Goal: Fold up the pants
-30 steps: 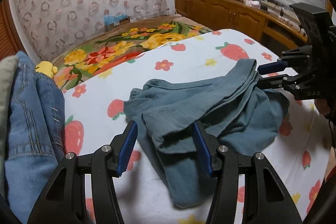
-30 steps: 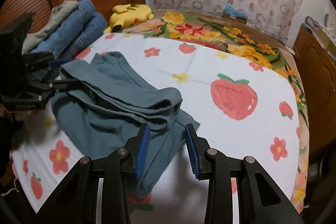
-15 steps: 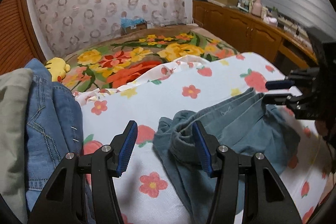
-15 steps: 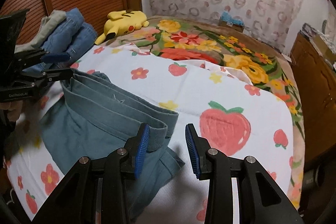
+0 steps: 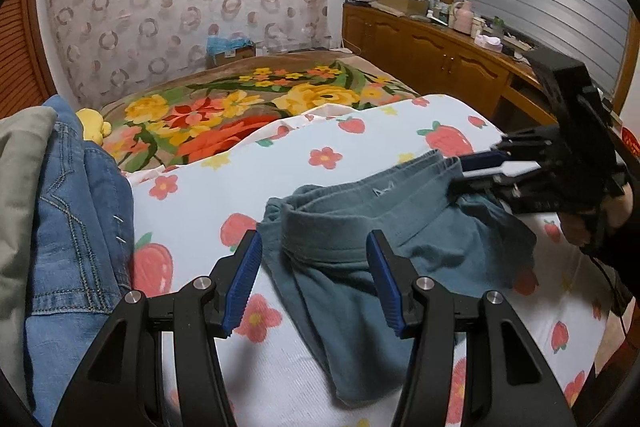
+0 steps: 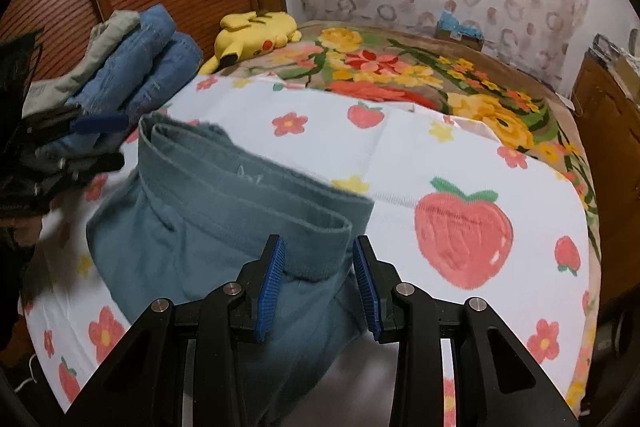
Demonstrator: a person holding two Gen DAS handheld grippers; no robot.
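The bed is covered by a white strawberry-print sheet (image 6: 460, 163) laid over a floral blanket (image 5: 224, 111). The teal pants (image 5: 360, 227) lie on the sheet, waistband stretched between the two grippers, legs bunched below it. A stack of folded jeans (image 5: 80, 211) sits at the left edge of the bed, with a yellow plush toy (image 6: 256, 31) beyond it near the headboard.

The left gripper (image 5: 316, 279) has its jaws spread apart, straddling one end of the waistband without closing on it. The right gripper (image 6: 318, 283) also has its jaws apart, with the other waistband end lying between the blue pads (image 6: 272, 287), not clamped.
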